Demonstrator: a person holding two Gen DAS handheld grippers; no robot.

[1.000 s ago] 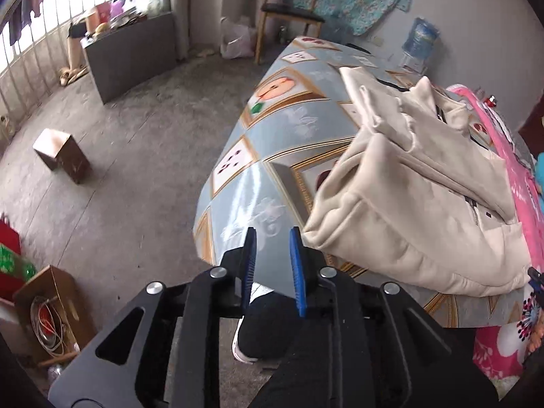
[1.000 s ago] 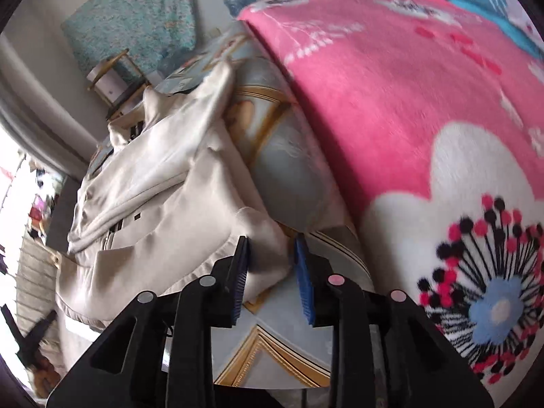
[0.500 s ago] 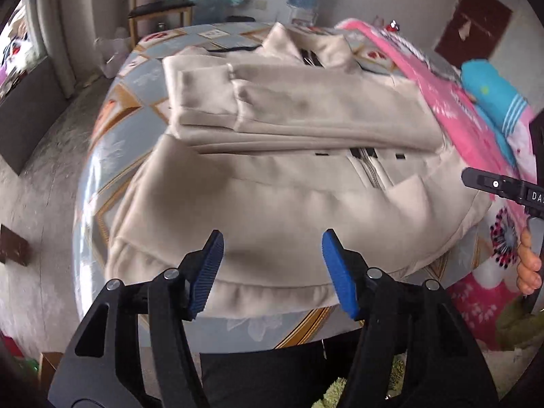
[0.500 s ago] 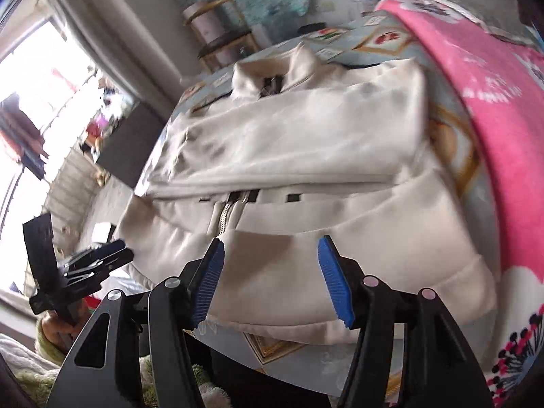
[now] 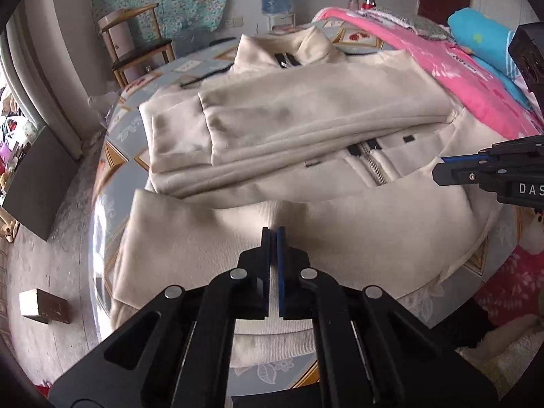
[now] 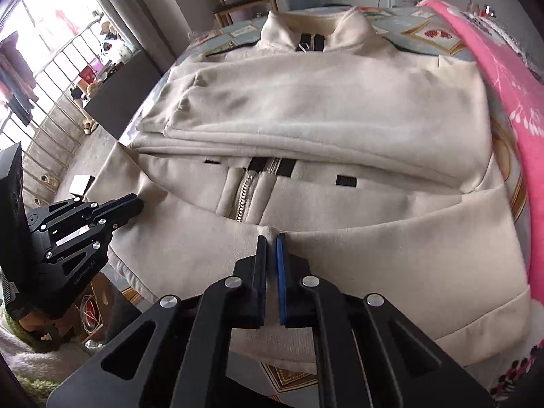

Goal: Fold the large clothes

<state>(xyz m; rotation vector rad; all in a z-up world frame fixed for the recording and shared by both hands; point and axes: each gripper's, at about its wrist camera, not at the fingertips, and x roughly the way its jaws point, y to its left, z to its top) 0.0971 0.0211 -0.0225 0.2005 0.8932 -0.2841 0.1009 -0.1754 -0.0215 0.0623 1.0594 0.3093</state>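
I see the cream zip-up jacket lying front-up across the patterned table, collar at the far side, both sleeves already folded across the chest, and the hem band hanging over the near edge toward me. My biggest worry is the fold itself: if I carry the lower half up and over unevenly, the stacked sleeves could slide out of place and the whole bundle skews, and since the pink blanket lies just beside the jacket's right side, a sloppy sweep could drag that along too. Next is the grip. The jaws of both grippers have just been closing; the left gripper now stands clenched on the lower front panel, with cloth showing in the slit between its pads, and the right gripper is pinched down the same way just below the zipper. Each bite looks thin, maybe only the top layer, so the back layer might stay on the table and the fold would come up half-empty, or the fleece could slip free mid-lift. Smallest risk: the two pinch points sit at slightly different depths, which would leave the new crease crooked.
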